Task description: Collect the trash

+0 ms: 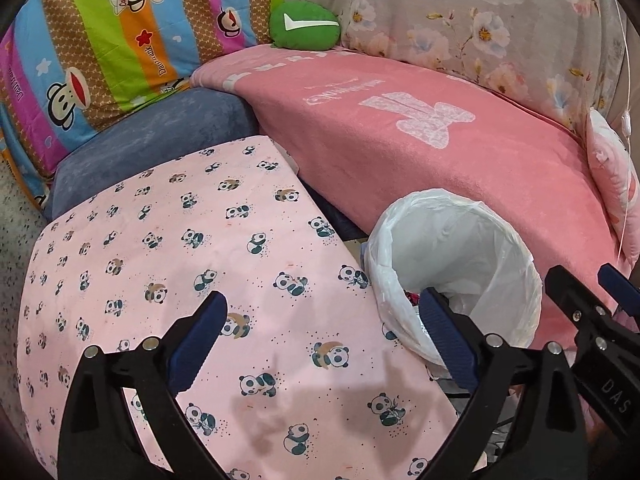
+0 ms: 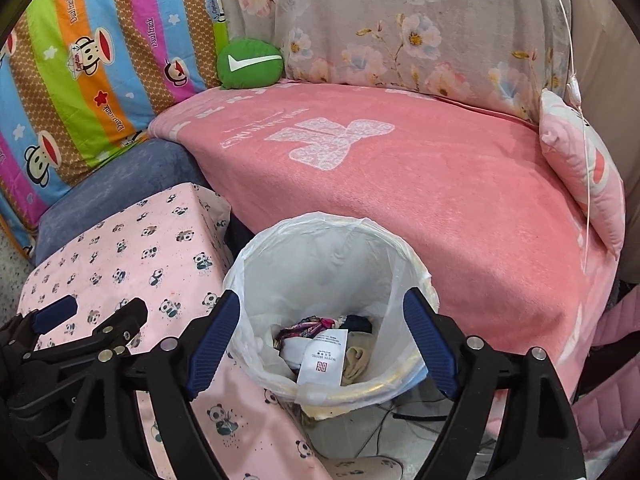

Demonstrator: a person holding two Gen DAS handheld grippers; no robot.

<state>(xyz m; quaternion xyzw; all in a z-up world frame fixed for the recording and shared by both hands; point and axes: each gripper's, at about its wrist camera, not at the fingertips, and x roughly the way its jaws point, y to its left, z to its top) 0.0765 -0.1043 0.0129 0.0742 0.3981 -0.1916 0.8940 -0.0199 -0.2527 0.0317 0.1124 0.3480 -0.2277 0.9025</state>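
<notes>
A round bin point(image 2: 256, 256) lined with a white plastic bag stands between the panda-print table point(image 2: 120, 248) and the sofa. Inside it lie a white packet with a red logo point(image 2: 322, 360), a patterned wrapper and beige scraps. My right gripper point(image 2: 322, 300) hangs over the bin's mouth, open, with nothing between its blue pads. My left gripper point(image 1: 324, 300) is open over the panda cloth point(image 1: 180, 260), empty, its right finger beside the bin point(image 1: 516, 240). Each gripper shows in the other's view: the right gripper point(image 1: 586, 276) at the edge, the left gripper point(image 2: 100, 306) low on the left.
A pink blanket point(image 2: 400, 184) covers the sofa seat behind the bin. A green cushion point(image 2: 250, 64), a striped monkey-print quilt point(image 2: 80, 80) and a floral cover point(image 2: 400, 20) line the back. A pink cushion point(image 2: 580, 176) and a white cord point(image 2: 576, 92) sit at right. Cables point(image 2: 400, 416) lie on the floor.
</notes>
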